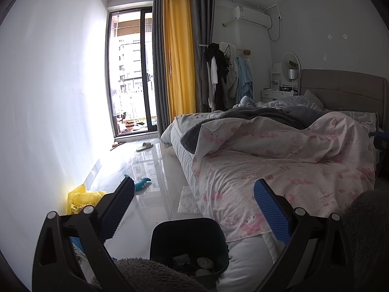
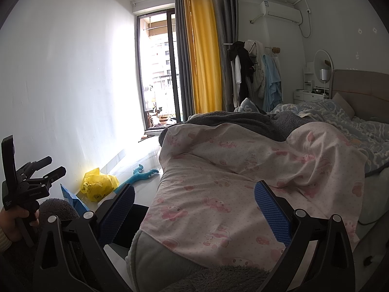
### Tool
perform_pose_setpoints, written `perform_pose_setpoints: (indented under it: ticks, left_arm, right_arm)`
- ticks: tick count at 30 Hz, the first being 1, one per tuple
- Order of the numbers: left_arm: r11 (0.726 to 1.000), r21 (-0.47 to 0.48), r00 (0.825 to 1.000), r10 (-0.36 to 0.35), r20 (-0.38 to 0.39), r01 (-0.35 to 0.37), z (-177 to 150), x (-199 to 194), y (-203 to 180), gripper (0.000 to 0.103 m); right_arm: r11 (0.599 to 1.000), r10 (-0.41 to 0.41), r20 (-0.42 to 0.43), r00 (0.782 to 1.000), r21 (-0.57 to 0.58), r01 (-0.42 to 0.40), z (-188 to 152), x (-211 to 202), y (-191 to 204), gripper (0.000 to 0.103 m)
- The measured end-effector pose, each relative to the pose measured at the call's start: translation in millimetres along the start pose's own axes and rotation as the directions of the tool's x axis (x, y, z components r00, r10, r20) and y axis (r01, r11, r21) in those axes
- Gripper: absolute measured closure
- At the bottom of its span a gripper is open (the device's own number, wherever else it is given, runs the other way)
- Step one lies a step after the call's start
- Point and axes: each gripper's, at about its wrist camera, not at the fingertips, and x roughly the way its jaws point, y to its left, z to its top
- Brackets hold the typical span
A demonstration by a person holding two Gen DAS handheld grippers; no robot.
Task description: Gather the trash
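Observation:
My left gripper [image 1: 194, 189] is open and empty, held above a dark trash bin [image 1: 189, 233] on the floor at the foot of the bed. Crumpled pale trash [image 1: 204, 262] lies in the bin's bottom. A yellow plastic bag [image 1: 80, 197] sits by the wall to the left, and a piece of bubble wrap [image 1: 187, 199] lies on the floor beside the bed. My right gripper [image 2: 194, 189] is open too, with nothing between its blue pads, and hovers over the pink sheet [image 2: 231, 175]. The yellow bag [image 2: 99, 182] and a blue packet [image 2: 73, 198] show at its left.
A blue plush toy [image 1: 143, 182] lies on the glossy floor and a slipper [image 1: 144, 146] near the balcony door. The bed [image 1: 279, 160] fills the right side. A hand [image 2: 14, 221] holds the left gripper [image 2: 52, 166] at the right view's left edge. A grey fuzzy sleeve [image 1: 150, 275] shows below.

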Motion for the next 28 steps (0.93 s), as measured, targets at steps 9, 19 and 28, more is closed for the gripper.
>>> perform_pose_setpoints:
  ticks: [9,19,28]
  left_arm:
    - [1.0,-0.001,1.0,0.0,0.0,0.0,0.2,-0.1,0.0,0.003]
    - [1.0,0.0,1.0,0.0,-0.001,0.0,-0.1,-0.1,-0.2,0.003]
    - [1.0,0.0,1.0,0.003,-0.003,-0.003,-3.5,0.6,-1.4,0.003]
  right_arm:
    - [1.0,-0.001,0.0,1.0,-0.004,0.001,0.3,-0.2,0.4,0.003]
    - [1.0,-0.001,-0.002,1.0,-0.005,0.001,0.5,-0.1,0.4,0.003]
    - [1.0,-0.001,-0.003,1.0,-0.005,0.001,0.9,0.0,0.1,0.003]
